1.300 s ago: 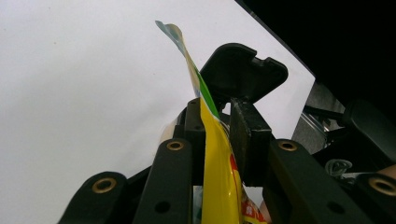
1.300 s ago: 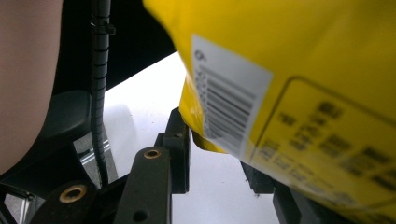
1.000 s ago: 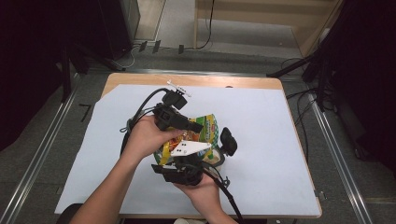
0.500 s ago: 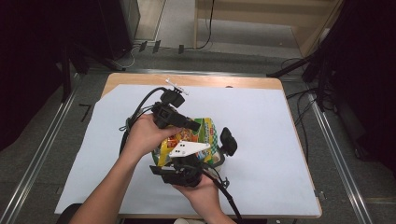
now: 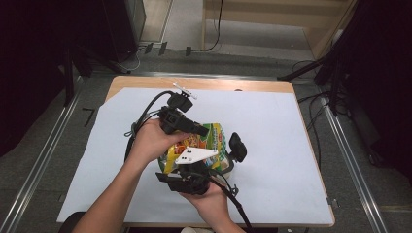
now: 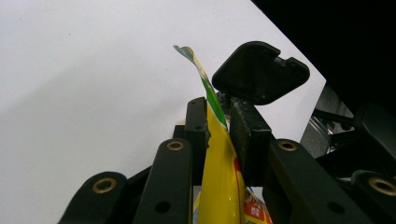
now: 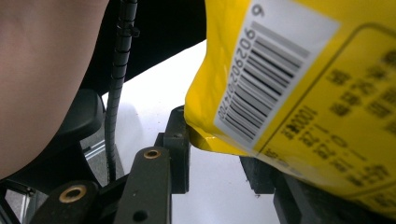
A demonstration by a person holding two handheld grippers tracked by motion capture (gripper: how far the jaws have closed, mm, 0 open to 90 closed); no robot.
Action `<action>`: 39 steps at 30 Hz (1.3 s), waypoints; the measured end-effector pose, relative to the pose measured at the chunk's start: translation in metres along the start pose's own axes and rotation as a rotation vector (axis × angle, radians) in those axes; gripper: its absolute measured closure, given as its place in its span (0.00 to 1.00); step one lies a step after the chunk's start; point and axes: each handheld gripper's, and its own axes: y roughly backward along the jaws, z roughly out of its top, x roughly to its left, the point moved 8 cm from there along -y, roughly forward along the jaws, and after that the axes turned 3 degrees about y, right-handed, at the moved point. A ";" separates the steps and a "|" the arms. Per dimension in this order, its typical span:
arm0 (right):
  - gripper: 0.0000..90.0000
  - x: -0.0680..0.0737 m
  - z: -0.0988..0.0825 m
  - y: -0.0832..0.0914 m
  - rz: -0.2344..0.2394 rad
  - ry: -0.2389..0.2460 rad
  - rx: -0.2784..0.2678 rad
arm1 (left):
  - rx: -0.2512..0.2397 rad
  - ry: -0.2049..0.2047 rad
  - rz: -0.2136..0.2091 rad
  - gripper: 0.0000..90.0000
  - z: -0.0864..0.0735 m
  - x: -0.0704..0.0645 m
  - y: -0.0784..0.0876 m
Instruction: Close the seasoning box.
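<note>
A yellow and green snack bag (image 5: 214, 138) is held up between both grippers above the white sheet (image 5: 272, 126). My left gripper (image 5: 201, 131) comes in from the upper left. Its jaws are shut on the bag's thin top edge (image 6: 209, 93), which stands between the pads (image 6: 198, 122). My right gripper (image 5: 194, 169) comes from below under its grey plate. The bag's lower corner with a barcode label (image 7: 271, 74) sits between its jaws (image 7: 217, 154). The left jaw touches the corner and the bag hides most of the right jaw.
The white sheet covers a wooden table (image 5: 204, 83) with bare room on all sides of the bag. Black cables (image 5: 145, 109) trail from the left gripper, and one runs off the front edge (image 5: 238, 208). Dark equipment and metal rails stand on the floor around.
</note>
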 end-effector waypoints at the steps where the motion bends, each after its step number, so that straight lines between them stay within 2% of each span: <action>1: 0.75 0.000 0.000 0.000 -0.001 0.001 0.000 | -0.002 0.000 0.000 0.87 0.000 0.000 0.000; 17: 0.75 -0.001 -0.002 -0.002 -0.019 0.018 -0.011 | -0.009 -0.022 0.002 0.88 -0.001 -0.007 0.004; 21: 0.76 0.000 -0.003 -0.004 -0.005 0.001 -0.013 | -0.017 -0.036 -0.003 0.88 -0.002 -0.011 0.007; 39: 0.76 0.000 -0.005 -0.005 -0.011 0.029 -0.006 | -0.018 -0.030 0.006 0.88 -0.005 -0.009 0.008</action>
